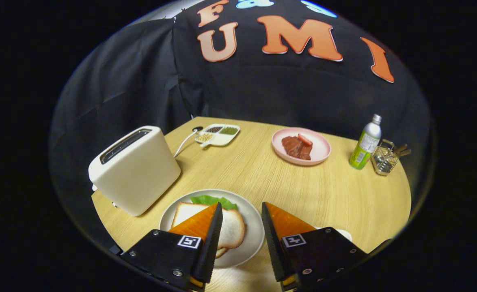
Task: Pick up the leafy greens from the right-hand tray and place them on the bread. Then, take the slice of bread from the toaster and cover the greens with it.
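Gripper (241,243): held low over the near bench edge; the fingers are spread apart with nothing between them, so it is judged free for the next grasp.
Plate (249,243): set just ahead of the fingers, near the bench's front edge; its right rim shows in the gap between them, which keeps the stacking spot within easy reach.
Bread (232,227): laid flat on the plate, partly hidden by the left finger; a second slice edge is glimpsed beneath it.
Greens (212,200): seen at the far side of the bread, peeking from behind or under the top slice; which of the two cannot be told. The layering is judged largely done.
Toaster (134,168): stood left of the plate, close to it and near the bench's left edge; its slot faces up, and whether a slice is inside cannot be told.
Open room: a wide bare stretch of bench (344,194) is left to the right of the plate, so withdrawal is judged easiest upward or rightward; the toaster crowds the left.
Pink plate (301,147): placed well beyond, holding meat, clear of the working path.
Bottle (366,142): stood upright at the far right beside a wire basket (385,160).
Divided dish (218,134): at the far side, behind the toaster.
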